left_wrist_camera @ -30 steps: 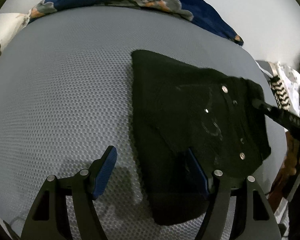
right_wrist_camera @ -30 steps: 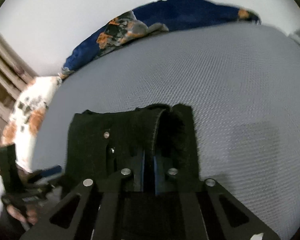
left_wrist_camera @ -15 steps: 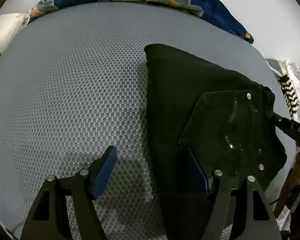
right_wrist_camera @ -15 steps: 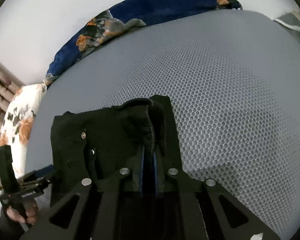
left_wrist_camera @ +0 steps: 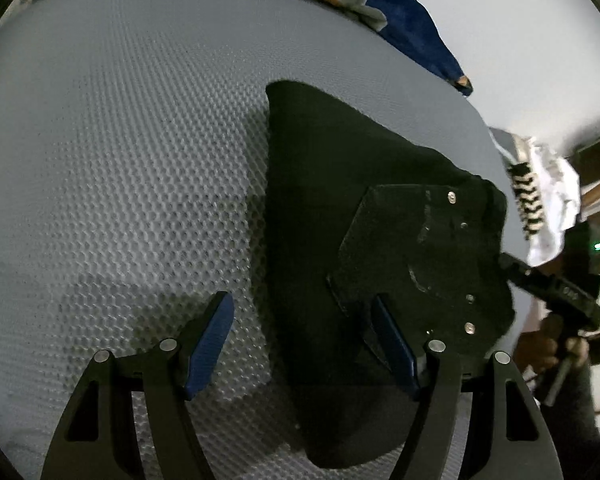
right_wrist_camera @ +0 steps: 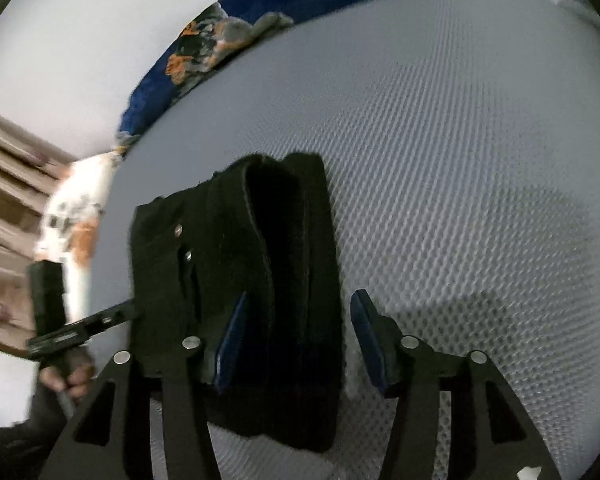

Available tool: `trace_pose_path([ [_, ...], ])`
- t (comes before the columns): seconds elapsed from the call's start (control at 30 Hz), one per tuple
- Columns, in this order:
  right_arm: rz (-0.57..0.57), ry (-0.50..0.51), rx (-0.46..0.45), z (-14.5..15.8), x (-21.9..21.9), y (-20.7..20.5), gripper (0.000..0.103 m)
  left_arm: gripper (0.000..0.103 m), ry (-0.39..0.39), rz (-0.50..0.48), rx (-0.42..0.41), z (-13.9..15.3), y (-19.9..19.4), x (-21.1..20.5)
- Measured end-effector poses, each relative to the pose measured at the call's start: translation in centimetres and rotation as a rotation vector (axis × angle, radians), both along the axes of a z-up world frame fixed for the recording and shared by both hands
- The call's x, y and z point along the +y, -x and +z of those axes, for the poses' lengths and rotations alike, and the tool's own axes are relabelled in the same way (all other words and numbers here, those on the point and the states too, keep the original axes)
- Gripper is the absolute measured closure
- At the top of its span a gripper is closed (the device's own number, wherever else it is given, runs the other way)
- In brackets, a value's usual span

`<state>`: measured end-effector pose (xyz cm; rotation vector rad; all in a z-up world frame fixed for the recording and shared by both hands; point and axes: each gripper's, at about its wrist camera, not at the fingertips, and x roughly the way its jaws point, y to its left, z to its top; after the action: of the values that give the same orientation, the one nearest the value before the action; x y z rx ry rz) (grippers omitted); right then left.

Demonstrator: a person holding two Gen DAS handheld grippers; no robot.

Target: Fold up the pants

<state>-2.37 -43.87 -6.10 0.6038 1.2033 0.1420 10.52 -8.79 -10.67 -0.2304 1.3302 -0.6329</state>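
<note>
Both jaws are gaping, right gripper [right_wrist_camera: 296, 340] just letting go of folded black pants [right_wrist_camera: 236, 280]; left gripper [left_wrist_camera: 300, 344] hovering empty, grey honeycomb mattress [left_wrist_camera: 120, 160] wide open leftward, pants' near edge cut off.

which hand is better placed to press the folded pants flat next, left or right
Right, probably. The right gripper has just been opening, its fingers straddling the folded black pants. The left gripper stands open, mostly over bare grey mattress.

Dim, flat indoor light, cool grey cast. Fisheye bends both views; black vignette at corners. Soft shadows of tools fall on grey mesh bed [left_wrist_camera: 140, 160] near each camera. Black pants [left_wrist_camera: 320, 208] swallow detail, folds barely readable. Right wrist view motion-blurred, worst at left edge; far wall [right_wrist_camera: 80, 32] washed pale.
</note>
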Motion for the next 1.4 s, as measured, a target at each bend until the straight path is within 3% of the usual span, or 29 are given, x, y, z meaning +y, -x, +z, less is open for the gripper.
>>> trace_pose_path([
  [0.07,0.020,-0.084,0.016,-0.9,-0.7,0.2,0.051,0.031,0.019,-0.002,0.007,0.0,-0.1,0.1],
  [0.2,0.035,-0.137,0.032,-2.0,-1.1,0.3,0.044,0.031,0.078,-0.001,0.045,-0.2,-0.1,1.7],
  [0.3,0.071,-0.197,0.015,-2.5,-1.0,0.0,0.045,0.031,0.117,-0.011,0.063,-0.4,-0.6,1.9],
  [0.5,0.124,-0.289,0.017,-3.4,-1.6,-0.3,0.052,0.031,0.220,-0.006,0.130,-1.1,-2.1,2.2],
  [0.93,0.136,-0.403,-0.004,-4.5,-0.9,-2.1,0.059,0.032,0.316,-0.059,0.163,-1.5,-2.1,2.0],
  [1.03,0.148,-0.392,-0.009,-4.5,-0.2,-2.8,0.059,0.032,0.303,-0.052,0.145,-1.3,-1.8,2.0],
  [1.27,0.096,-0.352,-0.018,-4.3,0.2,-2.4,0.061,0.046,0.074,-0.066,0.017,0.5,0.0,-0.6],
  [1.4,0.065,-0.297,-0.023,-3.8,1.0,-2.0,0.067,0.052,0.000,-0.065,-0.028,1.0,0.9,-0.9],
])
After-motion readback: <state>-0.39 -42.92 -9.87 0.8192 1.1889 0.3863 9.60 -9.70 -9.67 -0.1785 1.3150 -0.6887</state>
